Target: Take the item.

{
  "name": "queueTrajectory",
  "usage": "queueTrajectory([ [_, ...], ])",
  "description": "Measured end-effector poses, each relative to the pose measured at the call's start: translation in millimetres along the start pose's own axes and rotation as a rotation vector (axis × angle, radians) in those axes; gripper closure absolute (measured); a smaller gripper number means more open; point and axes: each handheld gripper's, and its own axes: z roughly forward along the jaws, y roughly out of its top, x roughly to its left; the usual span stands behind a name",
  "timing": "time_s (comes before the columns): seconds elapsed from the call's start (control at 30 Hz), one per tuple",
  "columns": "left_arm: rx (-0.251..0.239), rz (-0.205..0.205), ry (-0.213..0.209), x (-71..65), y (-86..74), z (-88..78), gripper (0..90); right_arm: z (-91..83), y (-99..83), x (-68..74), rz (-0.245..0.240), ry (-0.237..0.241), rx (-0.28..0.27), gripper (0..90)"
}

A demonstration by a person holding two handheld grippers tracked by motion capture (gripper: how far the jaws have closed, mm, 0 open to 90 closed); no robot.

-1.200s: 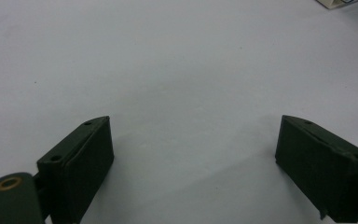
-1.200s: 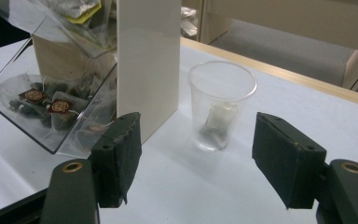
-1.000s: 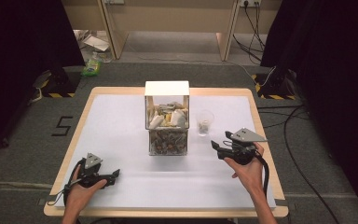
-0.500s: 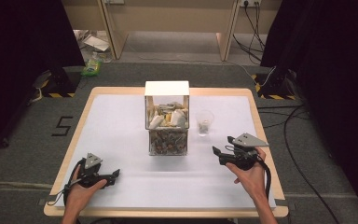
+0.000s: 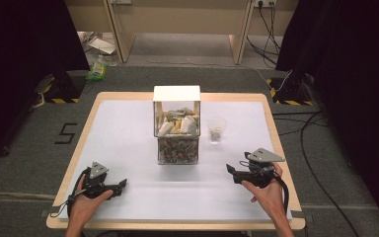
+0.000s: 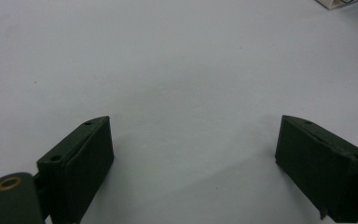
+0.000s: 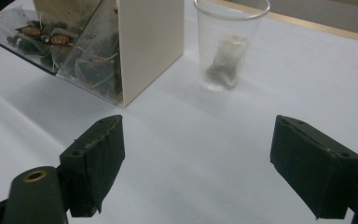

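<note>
A clear-fronted box with a white top (image 5: pixel 176 123) stands mid-table, full of tea bags (image 7: pixel 56 37). Just right of it is a clear plastic cup (image 5: pixel 216 129) (image 7: pixel 229 44) with one tea bag (image 7: pixel 223 58) inside. My right gripper (image 5: pixel 233 173) (image 7: pixel 196 161) is held low near the table's front right, open, jaws wide apart and empty, pointing toward the box and cup. My left gripper (image 5: pixel 121 185) (image 6: pixel 193 163) rests at the front left on the white table cover, open and empty.
The white cover (image 5: pixel 128 143) spans the wooden table (image 5: pixel 271 113). Cables (image 5: pixel 316 148) run over the floor at the right. A green packet (image 5: pixel 97 70) and litter lie on the floor beyond the far left corner.
My right gripper has drawn back toward the front edge and dropped lower. The left gripper has stayed where it was.
</note>
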Motion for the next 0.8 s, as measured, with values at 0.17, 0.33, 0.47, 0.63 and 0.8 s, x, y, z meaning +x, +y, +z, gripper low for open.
queueTrajectory([
  [0.17, 0.0, 0.0, 0.0, 0.0, 0.0, 0.0, 10.3, -1.7, -8.7, -0.8, 0.007, 0.002, 0.018, 18.6],
  [0.33, 0.0, 0.0, 0.0, 0.0, 0.0, 0.0, 10.3, -2.1, -17.5, -1.4, 0.014, 0.005, 0.035, 18.9],
  [0.47, 0.0, 0.0, 0.0, 0.0, 0.0, 0.0, 10.4, -1.7, -24.2, -1.1, 0.021, 0.008, 0.05, 18.9],
  [0.63, 0.0, 0.0, 0.0, 0.0, 0.0, 0.0, 10.3, -0.7, -31.6, 0.1, 0.021, 0.014, 0.068, 19.0],
  [0.8, 0.0, -0.001, -0.001, 0.0, 0.0, 0.0, 10.3, 1.5, -38.7, 2.8, 0.026, 0.027, 0.093, 19.0],
])
